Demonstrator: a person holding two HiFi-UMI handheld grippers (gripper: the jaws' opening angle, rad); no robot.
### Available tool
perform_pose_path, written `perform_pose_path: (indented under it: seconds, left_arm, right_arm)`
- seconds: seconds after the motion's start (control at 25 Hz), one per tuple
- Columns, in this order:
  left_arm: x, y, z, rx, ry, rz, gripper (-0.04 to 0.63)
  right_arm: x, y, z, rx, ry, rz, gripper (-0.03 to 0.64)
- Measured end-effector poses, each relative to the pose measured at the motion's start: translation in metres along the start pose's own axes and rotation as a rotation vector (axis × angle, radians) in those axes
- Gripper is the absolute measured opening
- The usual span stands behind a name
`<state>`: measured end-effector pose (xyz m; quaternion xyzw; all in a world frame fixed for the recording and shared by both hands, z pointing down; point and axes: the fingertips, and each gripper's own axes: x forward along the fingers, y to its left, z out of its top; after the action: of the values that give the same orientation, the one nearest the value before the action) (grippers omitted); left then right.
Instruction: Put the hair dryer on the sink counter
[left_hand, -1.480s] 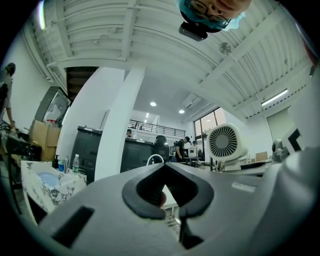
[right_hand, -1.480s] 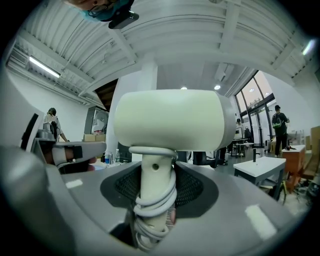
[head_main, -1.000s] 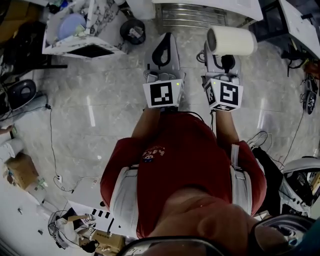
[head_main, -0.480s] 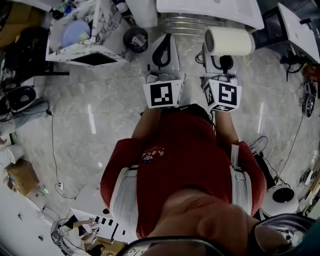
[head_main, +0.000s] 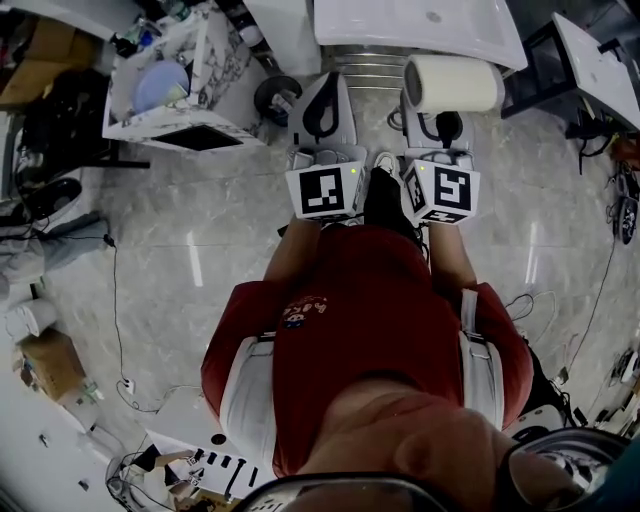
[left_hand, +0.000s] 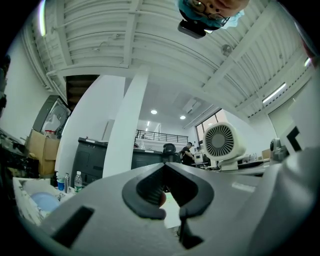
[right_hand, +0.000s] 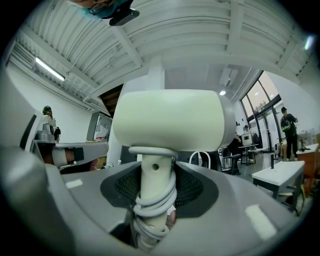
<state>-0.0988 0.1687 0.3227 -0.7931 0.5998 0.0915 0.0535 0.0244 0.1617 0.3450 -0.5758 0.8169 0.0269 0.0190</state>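
Just short of the sink counter's (head_main: 420, 25) near edge, the hair dryer (head_main: 455, 83) sits in the right gripper (head_main: 446, 125), jaws clamped on its cord-wrapped handle. The left gripper (head_main: 325, 100) is closed, empty. Best to carry the dryer level past the edge and rest it fully before letting go.

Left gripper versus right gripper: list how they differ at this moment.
The left gripper is shut with nothing in it. The right gripper is shut on the hair dryer, clamping its cord-wrapped handle. The left gripper's fingers meet at the tips, while the right gripper's fingers stand apart around that handle. Shared: both are grey and point the same way, side by side.
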Motion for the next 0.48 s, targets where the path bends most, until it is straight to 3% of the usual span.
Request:
perform_pose_path:
  seconds: [0.48]
  left_arm:
    - [0.06, 0.001, -0.01, 0.027, 0.013, 0.015, 0.001]
  right_arm:
    - [0.056, -0.036, -0.001, 0.017, 0.001, 0.019, 0.186]
